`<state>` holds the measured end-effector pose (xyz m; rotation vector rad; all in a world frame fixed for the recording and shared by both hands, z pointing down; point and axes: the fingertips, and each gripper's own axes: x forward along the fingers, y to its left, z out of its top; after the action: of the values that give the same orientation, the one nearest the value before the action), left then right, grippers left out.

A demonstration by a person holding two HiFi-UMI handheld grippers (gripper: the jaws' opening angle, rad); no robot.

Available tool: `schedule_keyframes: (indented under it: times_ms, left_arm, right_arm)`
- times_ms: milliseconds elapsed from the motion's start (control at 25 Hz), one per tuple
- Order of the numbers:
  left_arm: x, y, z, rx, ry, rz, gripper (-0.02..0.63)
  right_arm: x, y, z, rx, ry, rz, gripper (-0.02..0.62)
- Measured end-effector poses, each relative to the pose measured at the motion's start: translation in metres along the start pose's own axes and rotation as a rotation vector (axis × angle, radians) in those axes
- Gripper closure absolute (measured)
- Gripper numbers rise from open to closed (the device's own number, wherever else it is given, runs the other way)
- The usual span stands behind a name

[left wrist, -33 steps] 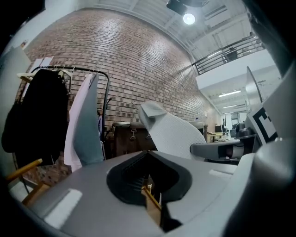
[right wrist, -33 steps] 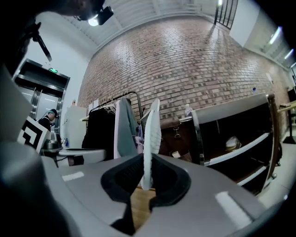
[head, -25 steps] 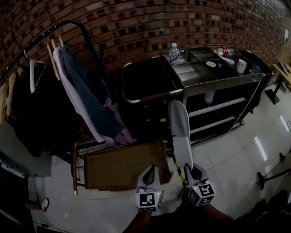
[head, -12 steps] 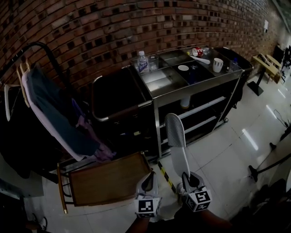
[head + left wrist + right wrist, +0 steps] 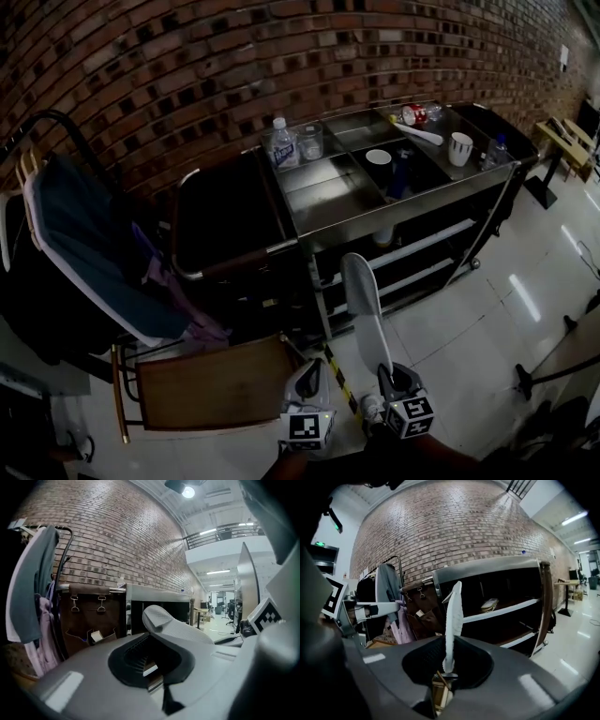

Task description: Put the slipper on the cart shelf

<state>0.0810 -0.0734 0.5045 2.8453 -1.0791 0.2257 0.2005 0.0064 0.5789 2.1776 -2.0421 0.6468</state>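
Note:
A long white slipper (image 5: pixel 364 305) stands upright, heel end clamped in my right gripper (image 5: pixel 389 375) at the bottom of the head view. Its toe points toward the steel cart (image 5: pixel 412 190). In the right gripper view the slipper (image 5: pixel 453 620) is edge-on, rising from the right gripper (image 5: pixel 447 672) in front of the cart's open shelves (image 5: pixel 501 612). A pale object (image 5: pixel 490 604) lies on the upper shelf. My left gripper (image 5: pixel 307 370) sits beside the right one, jaws together and empty; the left gripper view shows the left gripper (image 5: pixel 157 620) holding nothing.
The cart top carries a water bottle (image 5: pixel 279 145), a bowl (image 5: pixel 378 157), a white cup (image 5: pixel 459 147) and a red can (image 5: pixel 412 114). A dark hamper (image 5: pixel 225 216) adjoins the cart's left end. A clothes rack (image 5: pixel 84 253) and wooden tray (image 5: pixel 211 384) stand left.
The head view has swung so the cart sits nearer and more central. Both grippers stay low in the view, and the slipper remains upright in the right one.

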Motion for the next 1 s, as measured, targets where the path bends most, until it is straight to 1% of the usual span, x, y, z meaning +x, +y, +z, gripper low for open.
schedule_keyframes:
  times_ms: [160, 280, 480, 600, 760, 880, 1000]
  left_arm:
    - [0.035, -0.001, 0.0, -0.018, 0.016, 0.036, 0.592]
    - [0.056, 0.008, -0.007, -0.034, 0.027, 0.099, 0.592]
    - [0.087, 0.02, 0.006, -0.035, 0.026, 0.159, 0.592]
    - [0.097, 0.029, 0.012, -0.041, 0.011, 0.212, 0.592]
    - [0.101, 0.033, 0.031, -0.058, -0.033, 0.255, 0.592]
    - [0.107, 0.035, 0.02, -0.069, -0.021, 0.271, 0.592]
    - [0.112, 0.037, 0.021, -0.058, -0.014, 0.284, 0.592]
  right_arm:
    - [0.034, -0.029, 0.011, -0.014, 0.043, 0.03, 0.554]
    - [0.066, -0.043, 0.022, -0.029, 0.064, 0.075, 0.554]
    - [0.121, -0.059, 0.048, -0.017, 0.078, 0.141, 0.554]
    - [0.151, -0.063, 0.06, -0.028, 0.122, 0.139, 0.554]
    - [0.181, -0.066, 0.073, -0.016, 0.13, 0.148, 0.554]
    - [0.204, -0.071, 0.08, 0.003, 0.125, 0.149, 0.554]
    - [0.225, -0.08, 0.088, 0.015, 0.126, 0.131, 0.554]
